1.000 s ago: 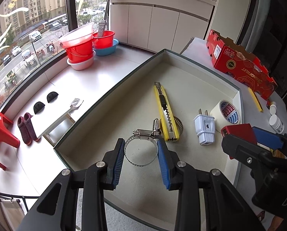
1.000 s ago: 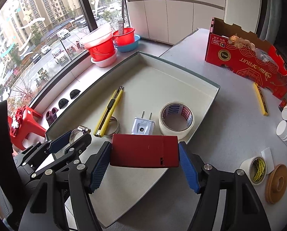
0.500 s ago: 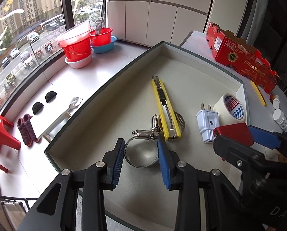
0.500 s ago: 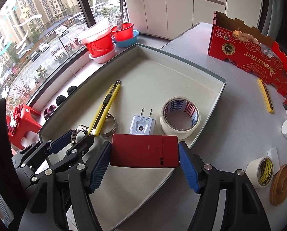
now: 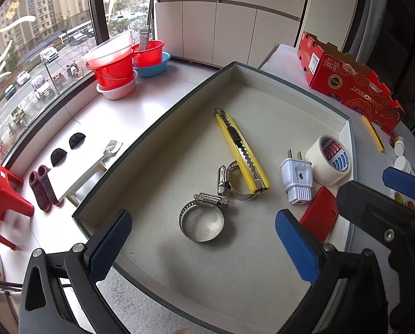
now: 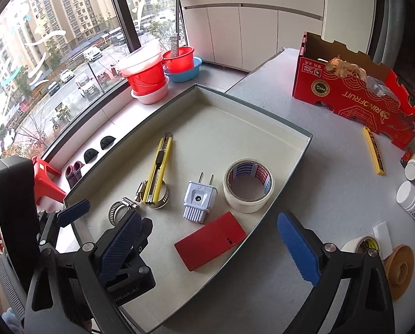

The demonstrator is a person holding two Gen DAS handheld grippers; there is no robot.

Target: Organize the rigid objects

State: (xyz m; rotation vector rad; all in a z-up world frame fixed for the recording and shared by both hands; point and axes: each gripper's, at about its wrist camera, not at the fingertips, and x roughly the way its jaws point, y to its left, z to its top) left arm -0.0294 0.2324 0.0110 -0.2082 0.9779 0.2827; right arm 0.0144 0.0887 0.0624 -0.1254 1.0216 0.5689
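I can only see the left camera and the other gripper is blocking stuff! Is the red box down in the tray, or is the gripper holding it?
Observer: It is down. The red box lies flat in the tray. The right gripper has just been opening its jaws, and neither finger touches the box.
Operator: What is on the table behind that gripper?
Observer: A small tape roll and a wooden disc sit side by side on the table, outside the tray.
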